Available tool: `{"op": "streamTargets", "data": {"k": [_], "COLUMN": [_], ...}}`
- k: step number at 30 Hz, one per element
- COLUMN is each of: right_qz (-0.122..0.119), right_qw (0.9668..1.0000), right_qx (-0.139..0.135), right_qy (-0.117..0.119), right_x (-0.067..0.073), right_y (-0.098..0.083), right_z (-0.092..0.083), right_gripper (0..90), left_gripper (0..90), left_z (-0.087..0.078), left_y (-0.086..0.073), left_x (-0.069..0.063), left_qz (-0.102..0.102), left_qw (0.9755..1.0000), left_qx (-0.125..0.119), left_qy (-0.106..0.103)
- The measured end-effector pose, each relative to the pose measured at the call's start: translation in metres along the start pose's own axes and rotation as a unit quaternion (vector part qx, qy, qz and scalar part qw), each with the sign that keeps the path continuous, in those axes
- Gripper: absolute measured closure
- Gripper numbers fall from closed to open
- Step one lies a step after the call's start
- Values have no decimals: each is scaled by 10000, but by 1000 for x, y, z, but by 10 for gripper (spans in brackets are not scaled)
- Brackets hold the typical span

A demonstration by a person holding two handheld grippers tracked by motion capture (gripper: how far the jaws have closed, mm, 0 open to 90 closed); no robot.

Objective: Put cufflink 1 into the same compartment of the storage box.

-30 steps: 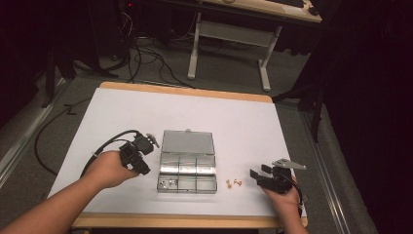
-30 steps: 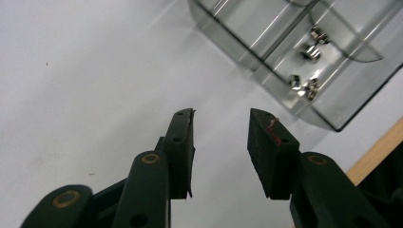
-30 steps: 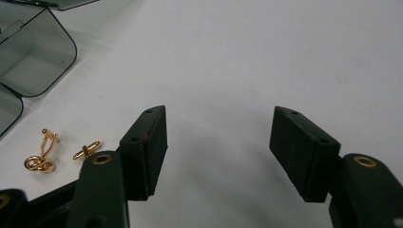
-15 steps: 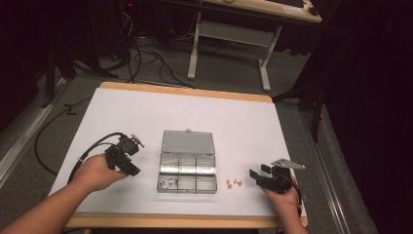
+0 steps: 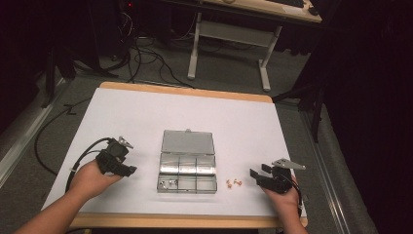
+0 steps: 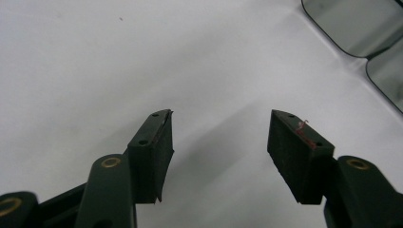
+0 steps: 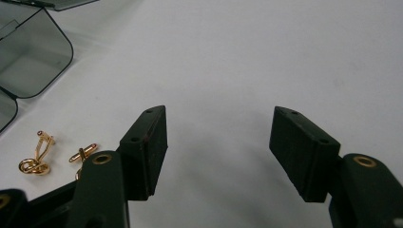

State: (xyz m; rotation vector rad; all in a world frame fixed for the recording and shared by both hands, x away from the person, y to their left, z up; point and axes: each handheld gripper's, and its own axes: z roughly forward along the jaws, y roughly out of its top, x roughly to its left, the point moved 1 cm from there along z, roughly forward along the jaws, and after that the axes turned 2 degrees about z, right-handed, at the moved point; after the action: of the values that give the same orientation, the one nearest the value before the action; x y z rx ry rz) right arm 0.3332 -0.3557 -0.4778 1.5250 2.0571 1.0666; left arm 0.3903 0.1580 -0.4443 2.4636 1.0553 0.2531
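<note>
White table [image 5: 146,117] | left gripper [image 5: 127,165] jaws apart, just opening, empty | right gripper [image 5: 257,175] jaws apart, empty

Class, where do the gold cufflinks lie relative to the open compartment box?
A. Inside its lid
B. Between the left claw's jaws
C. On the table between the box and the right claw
C: the gold cufflinks lie on the table, between the box and the right claw.

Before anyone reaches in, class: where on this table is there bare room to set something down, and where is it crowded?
Free: the broad white stretch of the table between its far edge and the open compartment box, and the strip between the box and the left gripper. Crowded: the near right, where two gold cufflinks lie between the box and the right gripper.
</note>
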Motion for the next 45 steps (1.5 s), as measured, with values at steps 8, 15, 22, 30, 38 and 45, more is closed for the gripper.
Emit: {"op": "streamTargets", "data": {"k": [8,15,22,30,38,45], "right_qz": [18,-13,-12,-65,-17,-124], "right_qw": [10000,10000,10000,10000,10000,9997], "right_qx": [-8,-7,2,-4,-24,144], "right_qy": [-25,-24,19,-10,-59,-142], "right_x": [0,-1,1,3,3,9], "right_y": [0,0,0,0,2,8], "right_z": [-1,-1,0,0,-1,-1], "right_gripper": [382,382,415,472,500,554], "left_gripper": [413,404,400,394,390,366], "left_z": [2,10,14,26,23,20], "left_y": [-14,-29,-37,-44,-49,-52], "left_x": [4,3,2,3,1,1], "left_qz": [-140,-144,-229,-390,-365,-359], "left_qw": [9962,9897,9786,9735,9649,9621], "left_qx": [-853,-1415,-2025,-2216,-2577,-2685], "left_qy": [67,192,294,397,363,326]}}
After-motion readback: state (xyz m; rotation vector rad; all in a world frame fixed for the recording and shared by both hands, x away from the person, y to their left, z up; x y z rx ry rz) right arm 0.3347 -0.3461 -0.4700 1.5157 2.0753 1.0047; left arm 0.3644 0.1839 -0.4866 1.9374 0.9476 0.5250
